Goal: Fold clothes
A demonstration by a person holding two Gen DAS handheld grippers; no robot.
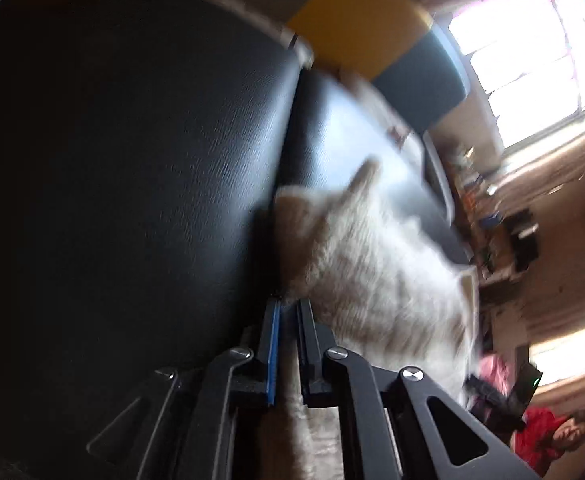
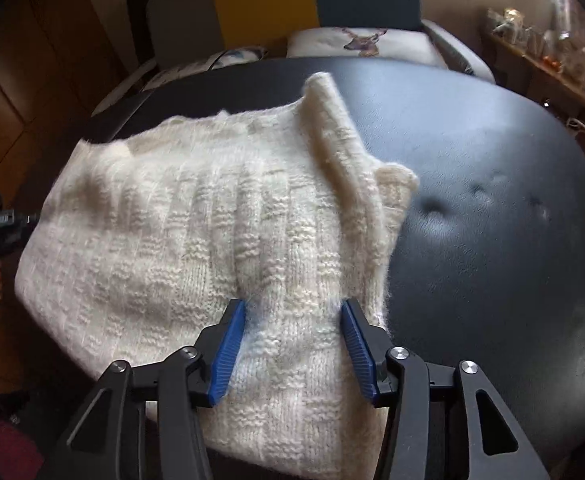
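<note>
The right gripper (image 2: 294,312) spreads wide over the cream sweater (image 2: 212,240), which lies on a black cushion (image 2: 492,200). The left gripper (image 1: 288,308) is pinched on the sweater's edge.

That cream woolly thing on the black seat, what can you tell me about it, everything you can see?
The sweater is a cream, fuzzy knit with a blocky ribbed pattern. It lies partly folded on the black leather cushion, with one narrow ribbed flap, maybe a sleeve, laid diagonally across its right part. The right gripper stands open over its near edge, blue pads on either side of a raised fold. In the blurred left wrist view, the left gripper has its fingers close together with knit between them, apparently pinching an edge.
</note>
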